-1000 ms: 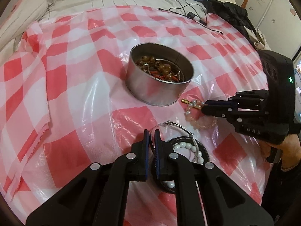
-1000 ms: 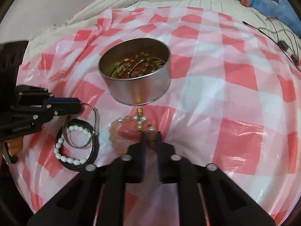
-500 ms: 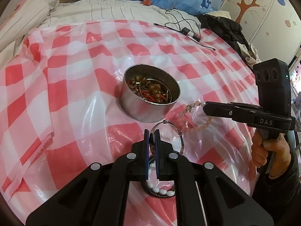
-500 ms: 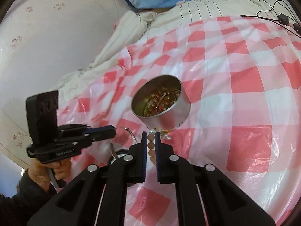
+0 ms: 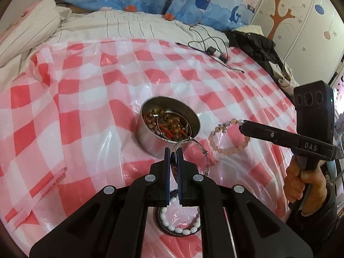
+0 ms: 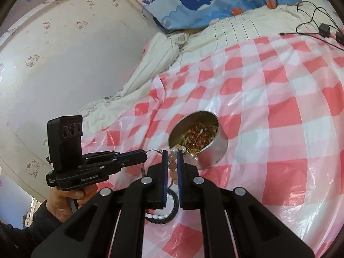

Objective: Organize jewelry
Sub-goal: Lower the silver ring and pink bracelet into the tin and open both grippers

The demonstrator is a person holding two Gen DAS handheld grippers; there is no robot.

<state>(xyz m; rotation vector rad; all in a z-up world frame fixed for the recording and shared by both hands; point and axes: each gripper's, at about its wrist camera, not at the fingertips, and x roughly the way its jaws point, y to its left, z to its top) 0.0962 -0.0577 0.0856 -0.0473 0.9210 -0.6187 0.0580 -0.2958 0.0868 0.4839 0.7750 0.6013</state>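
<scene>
Both tools are clenched on jewelry and held above the bed. The left tool point(image 5: 173, 153) pinches the silver bangle point(image 5: 194, 150) by its band; the ring stands roughly upright, its far edge reaching toward the tin. The right tool point(image 6: 172, 157) grips the pink bead bracelet point(image 5: 228, 137) near its clasp end, and the loop hangs free below and to the side of the tips, clear of the cloth.

The round metal tin point(image 5: 169, 126) sits open on the red-and-white checked plastic sheet point(image 5: 86, 107) covering the bed, and already holds a pile of amber and red beads.

Key relation: the tin lies straight ahead of and below both tools. In the left wrist view the bangle's far edge overlaps the tin's near rim, and the bracelet hangs just to the right of the rim, not over the opening. In the right wrist view the beads sit just in front of the tin's near wall. The left hand looks nearer, judging from the overlap. Likely step: carry each piece forward over the opening and let go. Risk: the dangling loop catches the rim and drops outside.

Left on the sheet, beneath the tools: a white pearl bracelet point(image 5: 178, 229) lying inside a dark braided band point(image 6: 169, 212).
</scene>
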